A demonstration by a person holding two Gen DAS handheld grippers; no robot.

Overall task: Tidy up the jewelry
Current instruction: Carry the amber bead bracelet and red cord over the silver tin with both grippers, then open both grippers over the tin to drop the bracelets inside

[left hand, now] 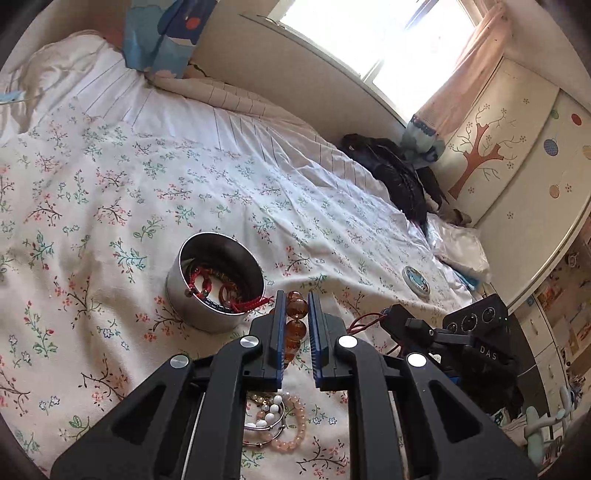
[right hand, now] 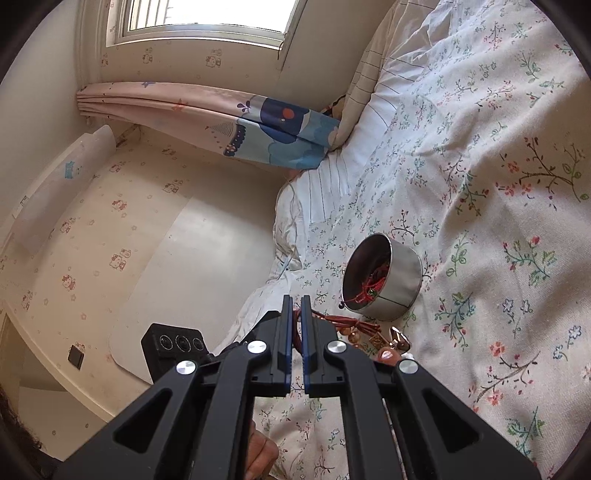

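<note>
My left gripper (left hand: 296, 295) is shut on a string of large amber beads (left hand: 297, 309), lifted above the floral bedspread. A red cord (left hand: 364, 320) runs from the beads to my right gripper (left hand: 398, 316) at the right. In the right wrist view my right gripper (right hand: 295, 300) is shut on that red cord (right hand: 296, 322), which trails right to the amber beads (right hand: 347, 329) and gold pieces (right hand: 399, 341). A round metal tin (left hand: 207, 314), (right hand: 402, 280) stands on the bed with red cord bracelets inside. More jewelry lies below my left gripper: a pink bead bracelet (left hand: 297, 432) and a silver bangle (left hand: 267, 424).
The tin's lid (left hand: 415, 280) lies on the bedspread (left hand: 110, 177) to the right. Dark clothing (left hand: 399, 173) is heaped at the bed's far end by a painted wardrobe (left hand: 491, 147). A curtain (right hand: 258, 125), a wall and a window (right hand: 207, 14) border the bed. A hand (right hand: 262, 454) shows under my right gripper.
</note>
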